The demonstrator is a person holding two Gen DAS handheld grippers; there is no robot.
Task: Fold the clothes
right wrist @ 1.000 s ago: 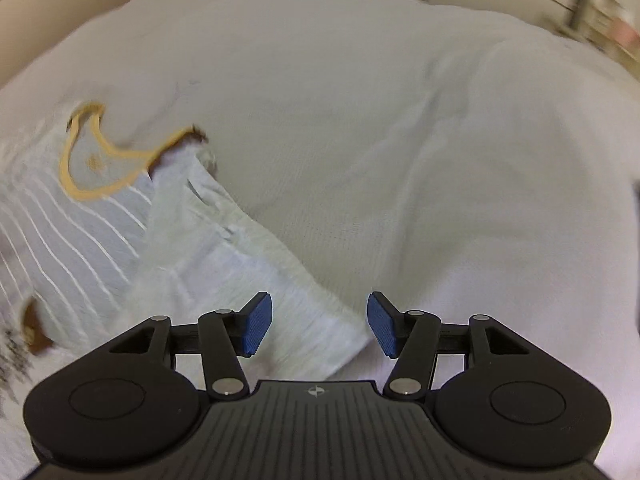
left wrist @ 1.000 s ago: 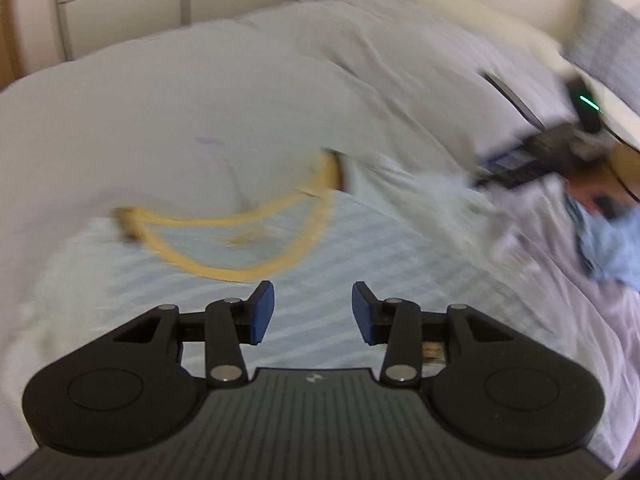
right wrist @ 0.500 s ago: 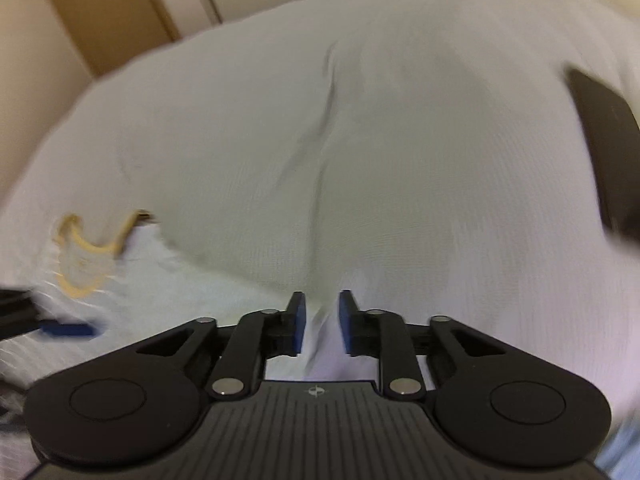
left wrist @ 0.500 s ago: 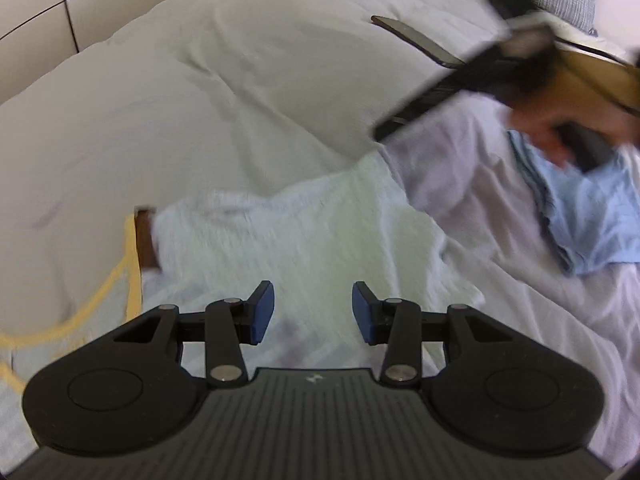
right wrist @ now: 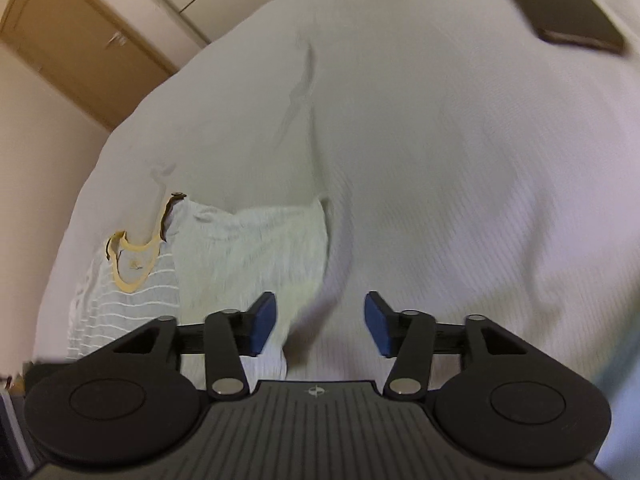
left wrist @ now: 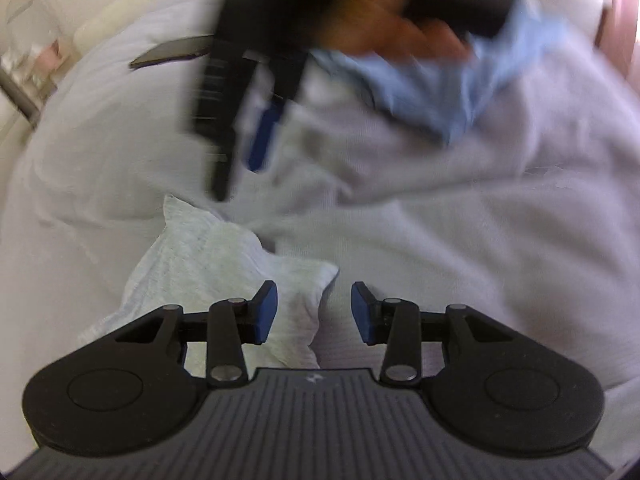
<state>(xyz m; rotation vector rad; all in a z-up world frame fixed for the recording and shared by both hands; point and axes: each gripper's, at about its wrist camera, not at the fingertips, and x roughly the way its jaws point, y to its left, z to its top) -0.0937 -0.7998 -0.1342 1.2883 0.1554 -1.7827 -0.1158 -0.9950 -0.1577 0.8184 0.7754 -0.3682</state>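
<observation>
A pale shirt [right wrist: 256, 264] with a yellow neckline [right wrist: 130, 264] is laid on a white bed [right wrist: 440, 160], partly folded, its sleeve turned over the striped body. In the right wrist view it is seen to the left of the right gripper [right wrist: 320, 326], whose jaws are held apart with nothing between them. A wooden door [right wrist: 68, 36] and cream wall are shown beyond the bed, and a dark flat object [right wrist: 560, 12] lies on the cover at upper right. Only a folded corner of the shirt [left wrist: 228, 264] is shown in the left wrist view, under the left gripper [left wrist: 314, 312], also spread and empty. There the right gripper [left wrist: 240, 92] is seen blurred, held by a hand [left wrist: 392, 12], beside a blue garment [left wrist: 440, 84].
</observation>
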